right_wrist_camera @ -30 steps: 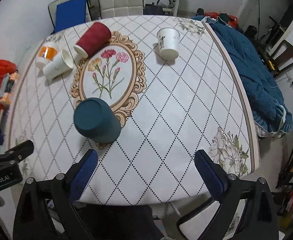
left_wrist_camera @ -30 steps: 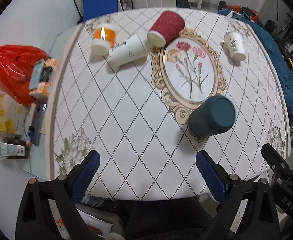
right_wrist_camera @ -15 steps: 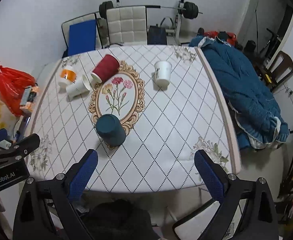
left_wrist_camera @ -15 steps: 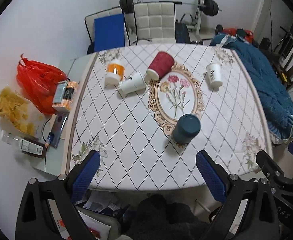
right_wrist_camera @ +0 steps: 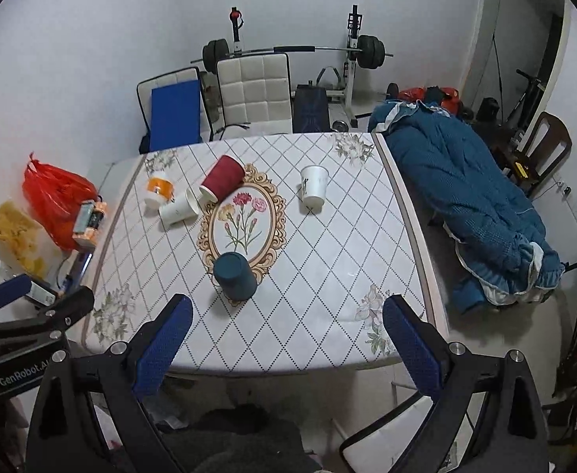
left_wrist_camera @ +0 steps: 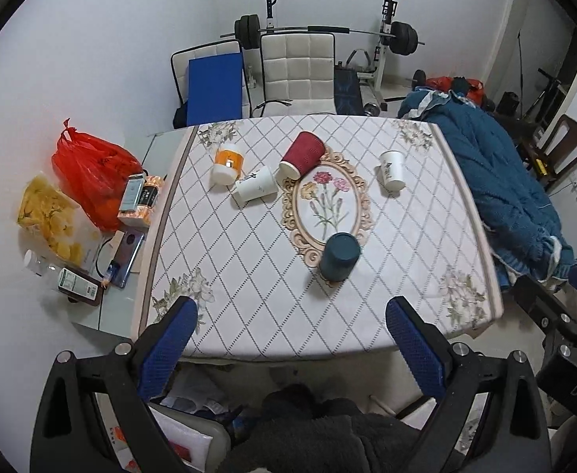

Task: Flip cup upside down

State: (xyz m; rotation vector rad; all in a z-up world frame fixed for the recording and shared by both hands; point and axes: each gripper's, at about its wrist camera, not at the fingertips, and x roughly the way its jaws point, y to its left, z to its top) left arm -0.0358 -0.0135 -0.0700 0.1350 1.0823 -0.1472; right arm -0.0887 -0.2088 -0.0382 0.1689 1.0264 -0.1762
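Observation:
A dark teal cup [left_wrist_camera: 339,262] stands upside down at the near end of the flower medallion on the table [left_wrist_camera: 217,260]; it also shows in the right wrist view [right_wrist_camera: 235,282]. A red ribbed cup [left_wrist_camera: 302,154] and a white cup [left_wrist_camera: 256,188] lie on their sides. An orange-banded cup [left_wrist_camera: 227,163] and a white printed cup [left_wrist_camera: 391,170] stand upside down. My left gripper [left_wrist_camera: 290,339] is open and empty, high above the near table edge. My right gripper [right_wrist_camera: 286,335] is open and empty, likewise pulled back.
A red bag [left_wrist_camera: 87,175], snack packets and a phone [left_wrist_camera: 125,254] lie on a side surface to the left. A blue quilt [left_wrist_camera: 497,181] lies along the table's right side. Two chairs [left_wrist_camera: 296,75] and a barbell rack stand behind the table.
Both grippers have drawn up and back from the table, so the whole table and room show. The cups have not moved.

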